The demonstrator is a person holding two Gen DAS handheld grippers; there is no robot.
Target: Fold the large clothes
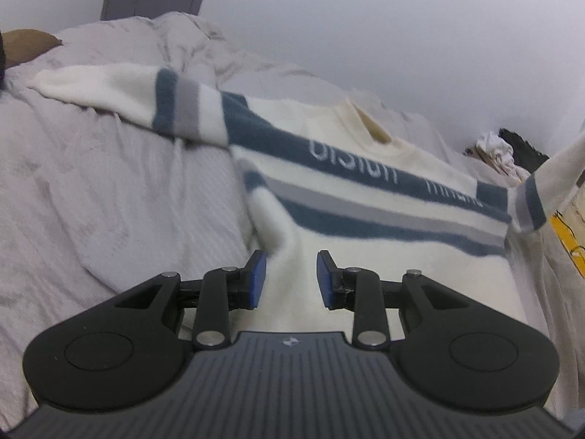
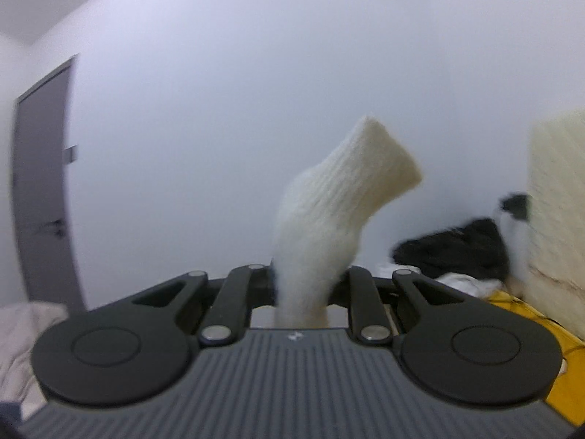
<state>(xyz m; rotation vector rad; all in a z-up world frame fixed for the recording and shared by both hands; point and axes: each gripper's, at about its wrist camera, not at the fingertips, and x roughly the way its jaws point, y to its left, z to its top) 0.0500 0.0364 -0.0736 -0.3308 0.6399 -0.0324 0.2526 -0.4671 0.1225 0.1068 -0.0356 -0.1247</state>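
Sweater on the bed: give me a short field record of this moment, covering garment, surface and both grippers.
garment: cream sweater with blue and grey stripes, spread on the bed
surface: bed with a wrinkled pale cover
left gripper: open above the sweater's lower part, nothing between the pads
right gripper: shut on a ribbed cream cuff, lifted up against the wall
background: dark clothes pile, grey door
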